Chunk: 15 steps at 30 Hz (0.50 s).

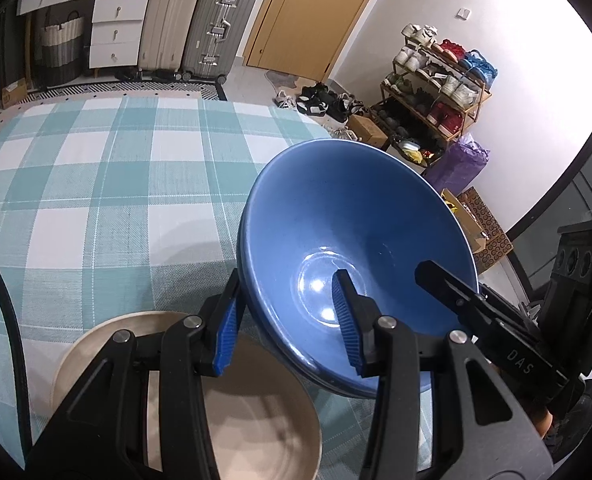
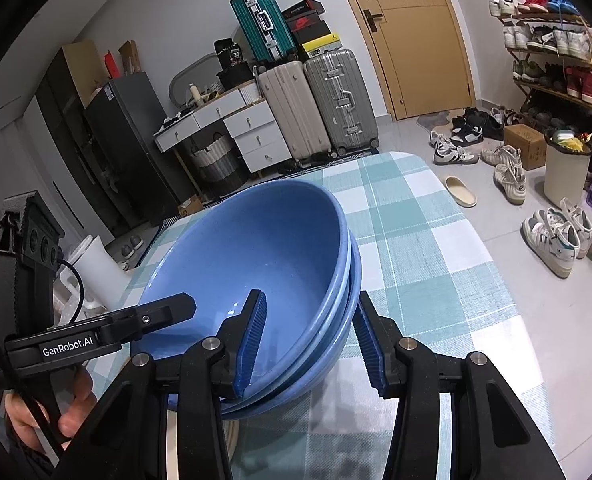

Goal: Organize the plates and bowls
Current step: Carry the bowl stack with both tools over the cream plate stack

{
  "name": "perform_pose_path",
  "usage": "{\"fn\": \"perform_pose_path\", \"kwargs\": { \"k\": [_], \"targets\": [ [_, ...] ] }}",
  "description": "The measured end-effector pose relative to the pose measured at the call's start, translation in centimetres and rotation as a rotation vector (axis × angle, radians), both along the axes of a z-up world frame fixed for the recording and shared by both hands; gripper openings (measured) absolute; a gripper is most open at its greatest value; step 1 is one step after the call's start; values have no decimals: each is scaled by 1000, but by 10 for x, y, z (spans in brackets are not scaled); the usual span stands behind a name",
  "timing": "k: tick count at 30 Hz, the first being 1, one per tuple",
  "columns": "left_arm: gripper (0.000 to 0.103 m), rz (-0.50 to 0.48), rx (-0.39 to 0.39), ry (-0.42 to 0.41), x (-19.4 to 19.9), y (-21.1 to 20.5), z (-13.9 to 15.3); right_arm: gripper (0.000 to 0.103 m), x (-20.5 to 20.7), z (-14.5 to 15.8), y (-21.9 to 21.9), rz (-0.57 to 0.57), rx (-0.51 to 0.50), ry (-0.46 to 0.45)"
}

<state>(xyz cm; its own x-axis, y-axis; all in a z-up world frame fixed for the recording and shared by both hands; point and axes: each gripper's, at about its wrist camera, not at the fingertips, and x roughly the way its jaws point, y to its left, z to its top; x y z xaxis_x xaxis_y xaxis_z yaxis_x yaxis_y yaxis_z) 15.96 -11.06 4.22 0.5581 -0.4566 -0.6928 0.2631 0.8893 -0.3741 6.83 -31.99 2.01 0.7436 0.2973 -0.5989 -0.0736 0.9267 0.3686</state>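
Stacked blue bowls are held tilted above the checked tablecloth. My left gripper is shut on the left side of the stack's rim, one finger inside, one outside. My right gripper is shut on the opposite side of the blue bowl stack, one finger inside, one outside. The right gripper's finger shows in the left wrist view; the left gripper's finger shows in the right wrist view. A beige plate lies on the cloth under my left gripper.
The table edge runs along the right, with shoes and a white bin on the floor beyond. Suitcases, drawers, a door and a shoe rack stand behind the table.
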Motion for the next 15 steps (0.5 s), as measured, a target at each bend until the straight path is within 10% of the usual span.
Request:
{"fn": "perform_pose_path", "kwargs": {
  "k": [15],
  "targets": [
    [41, 31, -6, -74, -52, 19, 36, 46, -31, 29, 18, 20, -14, -55]
  ]
}}
